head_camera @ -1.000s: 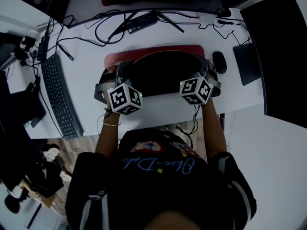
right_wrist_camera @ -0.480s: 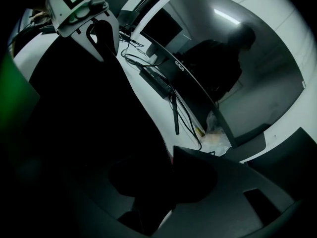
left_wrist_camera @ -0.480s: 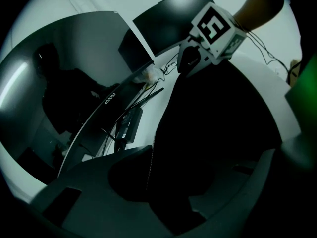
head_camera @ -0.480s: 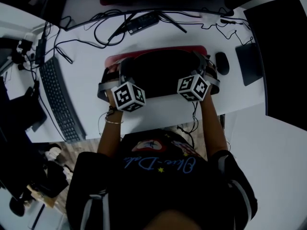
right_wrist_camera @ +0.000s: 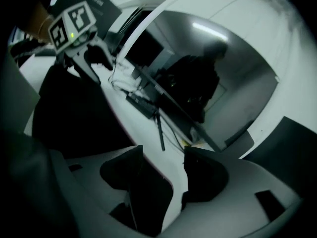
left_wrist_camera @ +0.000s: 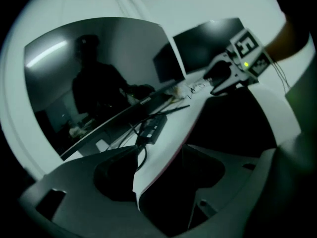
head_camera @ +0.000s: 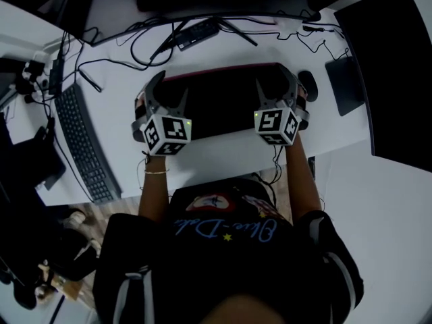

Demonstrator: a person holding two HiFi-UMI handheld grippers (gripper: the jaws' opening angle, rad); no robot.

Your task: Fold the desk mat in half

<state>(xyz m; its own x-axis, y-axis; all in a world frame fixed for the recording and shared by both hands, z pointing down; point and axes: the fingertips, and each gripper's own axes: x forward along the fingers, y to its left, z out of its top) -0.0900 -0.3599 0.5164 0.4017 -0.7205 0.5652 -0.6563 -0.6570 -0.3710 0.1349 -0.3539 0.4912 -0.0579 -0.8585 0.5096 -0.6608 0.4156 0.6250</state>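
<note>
1. L gripper [head_camera: 169, 92] & R gripper [head_camera: 275, 86]: the jaws of both have just been opening and now stand wide apart, w/ nothing clamped.
2. Each gripper view shows the mat's edge passing betw. the spread jaws, pads clear of it.
3. The black rectangular desk mat w/ red underside [head_camera: 223, 103] lies doubled over mid white desk [head_camera: 223, 155], betw. the two grippers. A thin red strip shows along its far edge.
4. Change: half a sec ago both claws were shut on the turned-over flap, which bulged up. It's now let go and lies flat.
5. Meaning: the fold looks done. Pics are dim, so whether the edges line up is prob. but not certain.
6. The black keyboard [head_camera: 84, 144] is well to the L. The black mouse [head_camera: 308, 85] sits just beside the mat's R end.
</note>
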